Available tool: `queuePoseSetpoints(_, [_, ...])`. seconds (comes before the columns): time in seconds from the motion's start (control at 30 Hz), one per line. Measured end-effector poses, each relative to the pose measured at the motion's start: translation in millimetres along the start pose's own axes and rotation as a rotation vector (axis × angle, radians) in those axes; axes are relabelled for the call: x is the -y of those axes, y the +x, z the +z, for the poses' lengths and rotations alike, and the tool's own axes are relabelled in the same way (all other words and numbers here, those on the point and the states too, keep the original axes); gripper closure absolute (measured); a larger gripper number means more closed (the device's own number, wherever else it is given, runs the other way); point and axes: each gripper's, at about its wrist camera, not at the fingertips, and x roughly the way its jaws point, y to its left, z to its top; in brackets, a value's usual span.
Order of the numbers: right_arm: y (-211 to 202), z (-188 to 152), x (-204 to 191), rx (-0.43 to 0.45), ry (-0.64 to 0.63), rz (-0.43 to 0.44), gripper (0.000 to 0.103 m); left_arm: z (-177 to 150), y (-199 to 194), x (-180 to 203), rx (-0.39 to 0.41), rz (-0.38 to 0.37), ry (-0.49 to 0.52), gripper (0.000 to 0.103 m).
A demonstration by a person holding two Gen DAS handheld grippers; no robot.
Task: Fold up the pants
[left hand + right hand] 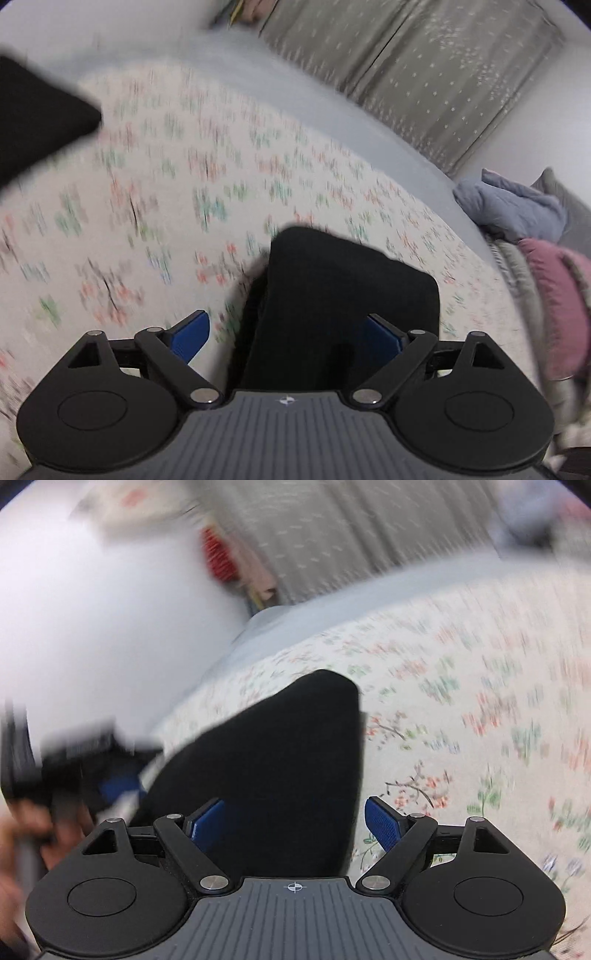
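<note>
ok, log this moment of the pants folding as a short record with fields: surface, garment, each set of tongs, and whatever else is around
surface: bed with floral sheet
garment: black pants, lying on the sheet, a fold between each set of tongs
left tongs: open, pads clear of the cloth
right tongs: open, cloth between the pads, not pinched
background: grey star-print curtain
side pile: blue and pink clothes at the bed's edge
image quality: motion blur in both views

Black pants (pixel 280 775) lie between the spread hand-held gripper (pixel 293 821) pads — floral bedspread (pixel 461 701) beneath.
</note>
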Motion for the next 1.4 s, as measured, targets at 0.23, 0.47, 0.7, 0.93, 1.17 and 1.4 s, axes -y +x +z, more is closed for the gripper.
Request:
queuePoseSetpoints(0.23, [31.4,2.1,72.2,-0.072,0.432,0.176,0.025,-5.8,31.0,-12.5,-0.156,-0.111,-0.133,0.000])
queuePoseSetpoints(0.47, [69.6,13.6,40.4,-0.126,0.210,0.107,0.045,-8.3,41.0,-7.0,-0.140,-0.130,-0.103,0.000])
queuePoseSetpoints(0.7, [73.1,24.1,24.2,-0.125,0.099,0.073,0.084,-6.5,28.7,17.3,-0.058,-0.130,-0.047,0.043])
queuePoseSetpoints(0.93, [36.3,69.3,-2.9,-0.036,-0.159,-0.003,0.085,-8.2,34.6,67.7,0.023,-0.277,-0.043,0.072])
queuePoseSetpoints(1.17, [-22.3,119.2,48.7,0.041,-0.236,-0.127,0.085,-33.9,96.2,148.9,-0.039,-0.335,0.041,0.070])
queuePoseSetpoints(1.4, [-5.6,105.8,141.1,-0.113,-0.159,-0.209,0.079,-66.5,115.0,206.4,0.010,-0.198,0.312,0.037])
